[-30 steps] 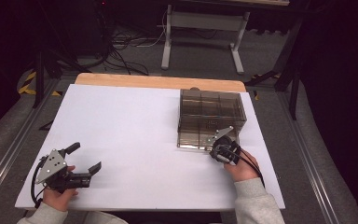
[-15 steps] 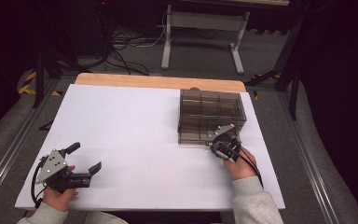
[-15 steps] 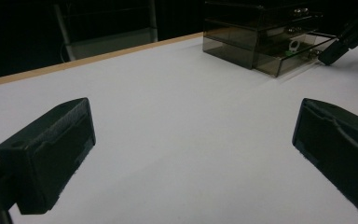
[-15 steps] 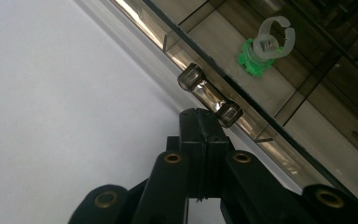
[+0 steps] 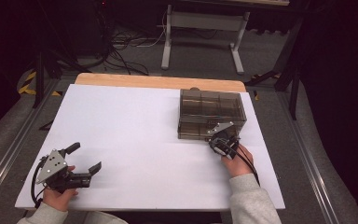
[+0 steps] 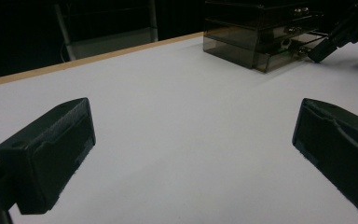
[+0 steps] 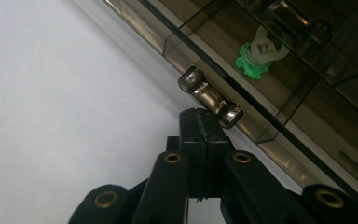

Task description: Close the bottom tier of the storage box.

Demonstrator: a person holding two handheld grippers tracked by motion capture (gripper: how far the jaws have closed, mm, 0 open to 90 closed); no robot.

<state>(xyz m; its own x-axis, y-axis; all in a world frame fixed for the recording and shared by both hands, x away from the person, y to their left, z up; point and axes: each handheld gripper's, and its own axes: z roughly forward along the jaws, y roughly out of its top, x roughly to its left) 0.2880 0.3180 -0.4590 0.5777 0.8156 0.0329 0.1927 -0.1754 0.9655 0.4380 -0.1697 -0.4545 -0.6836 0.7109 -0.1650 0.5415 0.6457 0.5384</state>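
- The jaws of the left gripper [image 6: 193, 158] are standing wide apart with nothing between them, hovering low over the near left part of the white tabletop [image 5: 135, 126]; in the high view the left gripper [image 5: 77, 163] is sitting in the person's left hand [image 5: 58, 193] near the front edge, pointing toward the right.
- The jaws of the right gripper [image 7: 200, 123] are lying pressed together, flat face to flat face, with nothing showing between them; their tip is sitting right at a small metal drawer handle [image 7: 209, 98], touching or almost touching its underside, and I cannot tell whether it is catching it.
- In the high view the right gripper [image 5: 221, 140] is being held by the right hand [image 5: 237, 161], a grey sleeve [image 5: 251, 200] coming in behind it, and its nose is pressing up against the near face of the smoky clear drawer box [image 5: 212, 112].
- The drawer box is resting on the right half of the tabletop, toward the far side, well apart from the left gripper; in the left gripper view it is appearing far off as stacked drawers [image 6: 261, 35] with the right gripper [image 6: 340, 32] reaching in at the lowest one.
- Behind the tinted drawer front, a small green and white plastic piece [image 7: 256, 56] is lying inside a compartment, just beyond the handle.
- Beyond the tabletop's far wooden edge [image 5: 158, 81], a grey metal stand [image 5: 200, 37] and loose cables [image 5: 126, 46] are sitting on the dark floor.
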